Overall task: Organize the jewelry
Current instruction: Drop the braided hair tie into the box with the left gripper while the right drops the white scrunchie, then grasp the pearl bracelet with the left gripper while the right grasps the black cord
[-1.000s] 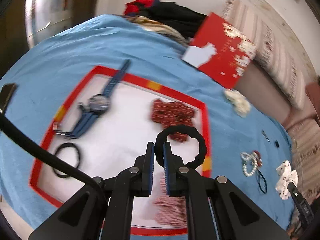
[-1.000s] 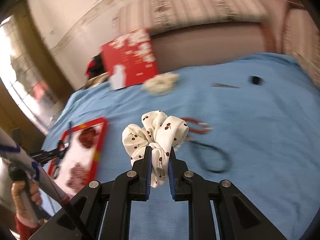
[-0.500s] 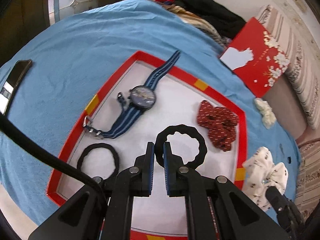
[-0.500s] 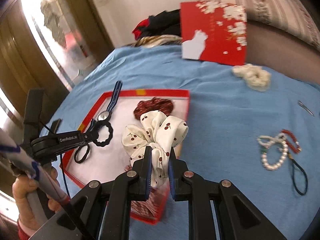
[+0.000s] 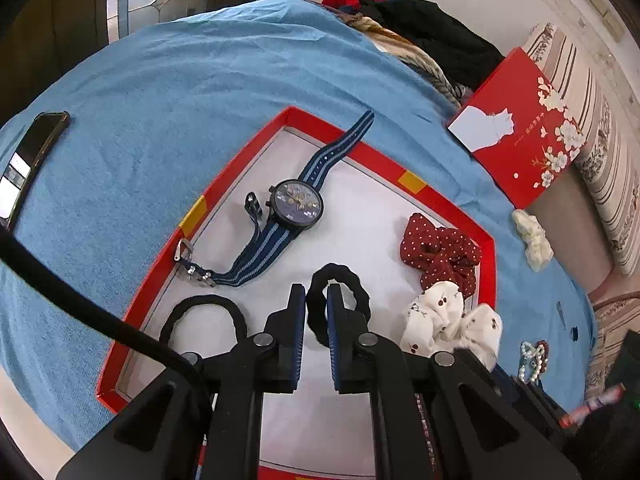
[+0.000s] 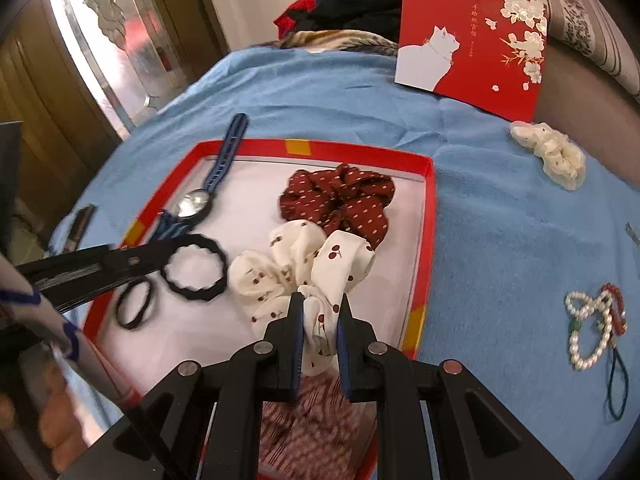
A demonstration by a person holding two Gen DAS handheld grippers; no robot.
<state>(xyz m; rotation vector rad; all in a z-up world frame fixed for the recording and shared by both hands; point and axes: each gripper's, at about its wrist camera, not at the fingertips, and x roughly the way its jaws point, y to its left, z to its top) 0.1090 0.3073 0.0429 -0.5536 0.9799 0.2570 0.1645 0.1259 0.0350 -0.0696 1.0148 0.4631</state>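
Note:
A red-rimmed tray (image 5: 236, 184) with a white floor lies on the blue cloth; it also shows in the right wrist view (image 6: 428, 216). My left gripper (image 5: 316, 300) is shut on a black wavy hair tie (image 5: 360, 292) low over the tray; the tie also shows in the right wrist view (image 6: 196, 292). My right gripper (image 6: 319, 312) holds the white cherry-print scrunchie (image 6: 304, 268), which rests on the tray floor beside a red dotted scrunchie (image 6: 340, 200). The right jaws have widened around the cloth. A blue-strap watch (image 5: 296, 204) and a thin black hair tie (image 5: 200, 312) lie in the tray.
On the cloth to the right lie a pearl bracelet with red beads (image 6: 592, 328), a dark cord loop (image 6: 616, 384) and a cream scrunchie (image 6: 552, 152). A red box lid with a white cat (image 6: 472, 32) leans behind. A phone (image 5: 32, 156) lies at the left.
Both grippers have moved down toward the tray. The cherry scrunchie has come from the cloth to the tray floor, and the right jaws have widened a little.

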